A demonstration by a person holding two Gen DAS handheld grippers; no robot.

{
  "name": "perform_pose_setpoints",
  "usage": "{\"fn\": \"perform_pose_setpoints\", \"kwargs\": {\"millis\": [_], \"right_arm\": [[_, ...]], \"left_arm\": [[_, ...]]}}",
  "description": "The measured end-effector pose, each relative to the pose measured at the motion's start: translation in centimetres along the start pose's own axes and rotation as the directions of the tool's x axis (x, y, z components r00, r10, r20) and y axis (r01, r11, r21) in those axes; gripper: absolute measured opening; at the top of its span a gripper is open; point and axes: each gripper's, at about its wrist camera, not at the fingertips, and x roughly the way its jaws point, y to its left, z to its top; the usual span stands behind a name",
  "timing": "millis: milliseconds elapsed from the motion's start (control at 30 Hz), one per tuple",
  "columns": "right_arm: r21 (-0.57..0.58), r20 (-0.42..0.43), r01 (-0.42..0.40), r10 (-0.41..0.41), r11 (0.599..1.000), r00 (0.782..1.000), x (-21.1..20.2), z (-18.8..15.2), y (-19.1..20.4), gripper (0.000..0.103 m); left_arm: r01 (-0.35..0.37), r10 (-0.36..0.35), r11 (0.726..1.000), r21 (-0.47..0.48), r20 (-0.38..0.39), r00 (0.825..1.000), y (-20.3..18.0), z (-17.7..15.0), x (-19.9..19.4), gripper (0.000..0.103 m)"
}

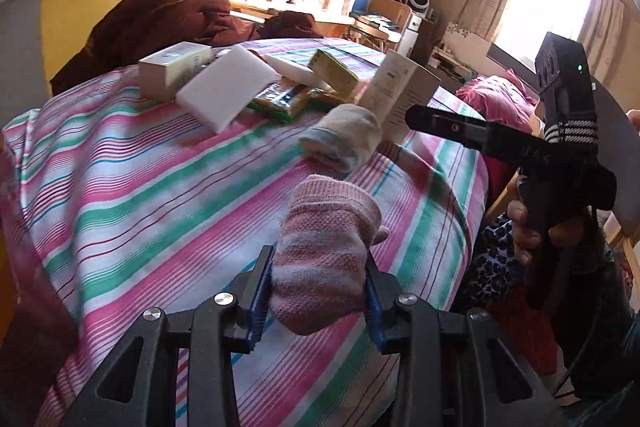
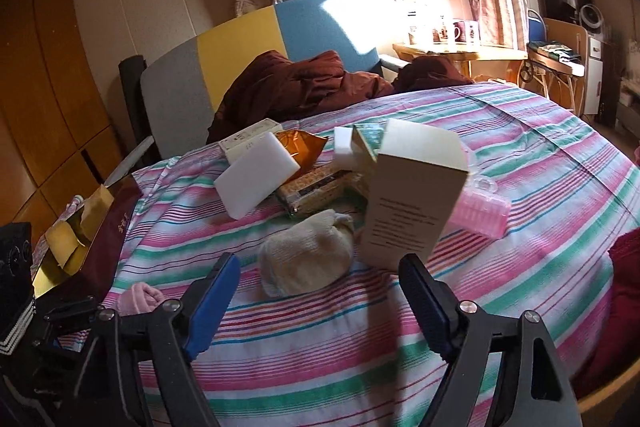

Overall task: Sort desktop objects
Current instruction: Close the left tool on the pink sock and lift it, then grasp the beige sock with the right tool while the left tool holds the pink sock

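Pink sock (image 1: 320, 259), rolled up, sits clamped in the left gripper (image 1: 316, 291) above the striped bedspread (image 1: 160, 187); its lower end is hidden behind the jaws. Right gripper (image 2: 320, 295) hangs wide apart over the cream sock (image 2: 306, 257), holding nothing.

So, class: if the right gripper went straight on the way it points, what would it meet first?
Probably the cream sock, lying just ahead between the open right gripper fingers; the tall box stands slightly right. Depth is uncertain.
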Motion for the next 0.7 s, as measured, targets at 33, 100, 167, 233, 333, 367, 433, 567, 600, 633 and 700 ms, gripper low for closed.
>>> {"fn": "perform_pose_setpoints", "kwargs": {"millis": [33,100,167,233,333,367,433,567,600,633,700], "right_arm": [[-0.015,0.005,-0.01,0.01,1.0,1.0,0.3,0.0,0.5,0.077],[-0.049,0.014,-0.024,0.025,0.999,1.0,0.9,0.2,1.4,0.077],[-0.081,0.006,-0.024,0.025,0.996,1.0,1.8,0.5,2.0,0.078],[-0.107,-0.017,-0.015,0.014,0.994,1.0,2.9,0.7,2.1,0.078],[-0.145,-0.055,0.0,-0.008,0.989,0.998,4.3,1.0,2.1,0.08],[-0.156,-0.07,-0.003,-0.008,0.988,0.998,4.7,1.0,2.0,0.083],[-0.18,-0.101,-0.008,-0.01,0.984,0.995,5.5,1.1,1.9,0.086],[-0.222,-0.139,-0.013,-0.019,0.975,0.99,6.8,1.0,1.9,0.087],[-0.23,-0.146,-0.013,-0.022,0.973,0.989,7.2,0.9,1.9,0.087],[-0.233,-0.148,-0.012,-0.023,0.972,0.989,7.4,0.9,1.9,0.087],[-0.242,-0.148,-0.008,-0.029,0.97,0.989,7.8,0.7,2.0,0.087]], "left_arm": [[-0.009,0.009,1.0,-0.013,0.01,1.0,0.5,-0.2,-0.5,0.04],[-0.023,0.024,0.999,-0.031,0.023,0.999,1.3,-0.7,-1.4,0.04],[-0.032,0.033,0.999,-0.041,0.03,0.999,1.7,-1.2,-1.7,0.04],[-0.04,0.041,0.998,-0.046,0.03,0.999,2.1,-1.6,-1.7,0.04],[-0.037,0.039,0.998,-0.058,0.025,0.999,2.4,-2.1,-1.2,0.04],[-0.037,0.038,0.998,-0.059,0.025,0.999,2.5,-2.1,-1.1,0.04],[-0.034,0.035,0.998,-0.057,0.022,0.999,2.5,-2.1,-0.9,0.042],[-0.027,0.028,0.999,-0.047,0.028,0.999,2.1,-1.9,-1.1,0.048],[-0.027,0.028,0.999,-0.044,0.029,0.999,2.1,-1.8,-1.1,0.048],[-0.027,0.028,0.999,-0.041,0.029,0.999,2.0,-1.7,-1.1,0.048],[-0.028,0.029,0.999,-0.041,0.028,0.999,2.0,-1.6,-1.0,0.049]]}}
